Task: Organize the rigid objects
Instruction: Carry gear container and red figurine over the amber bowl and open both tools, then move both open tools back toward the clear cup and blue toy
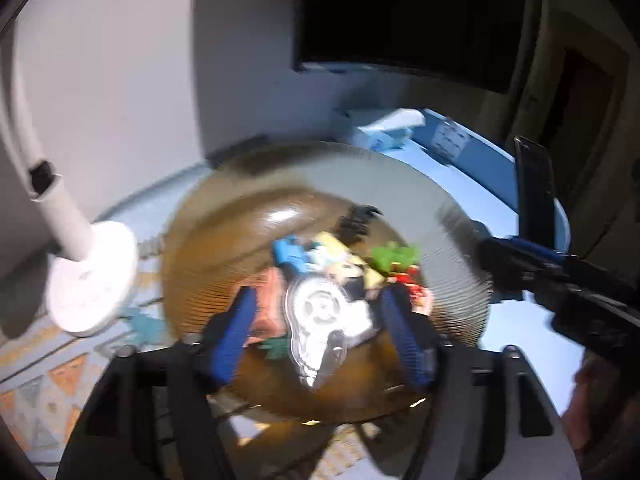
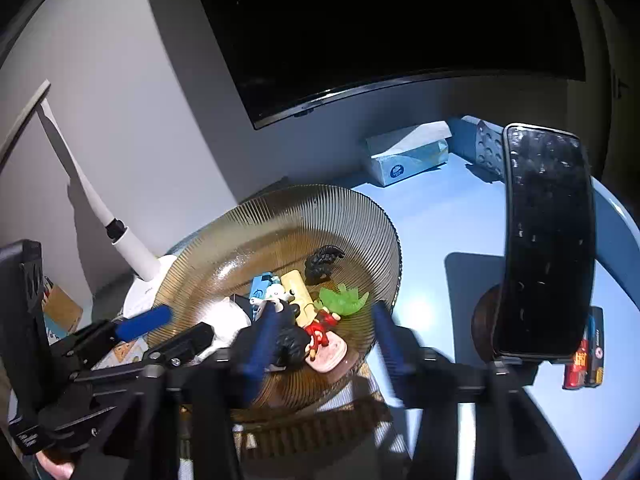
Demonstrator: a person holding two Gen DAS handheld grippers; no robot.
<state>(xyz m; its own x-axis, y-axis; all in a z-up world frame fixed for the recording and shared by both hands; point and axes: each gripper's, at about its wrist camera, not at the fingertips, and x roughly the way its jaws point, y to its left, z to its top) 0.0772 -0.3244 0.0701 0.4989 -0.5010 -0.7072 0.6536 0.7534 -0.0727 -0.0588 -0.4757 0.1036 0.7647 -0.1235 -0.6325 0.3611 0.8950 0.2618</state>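
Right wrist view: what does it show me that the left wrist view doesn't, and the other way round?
Only the right wrist view shows the red figure on its pink base clearly, the dark mat and the red packet on the table. Only the left wrist view shows the clear tape dispenser between the left tongs, and the patterned cloth. Both show the ribbed bowl of toys, green toy, lamp base, tissue box, phone and screen.

1. A dark monitor (image 2: 400,32) hangs on the wall above the blue desk (image 2: 432,224).
2. A tissue box (image 2: 408,156) sits near the desk's back edge.
3. A white lamp base (image 1: 90,276) stands left.
4. A phone (image 2: 548,240) stands upright on a mount.
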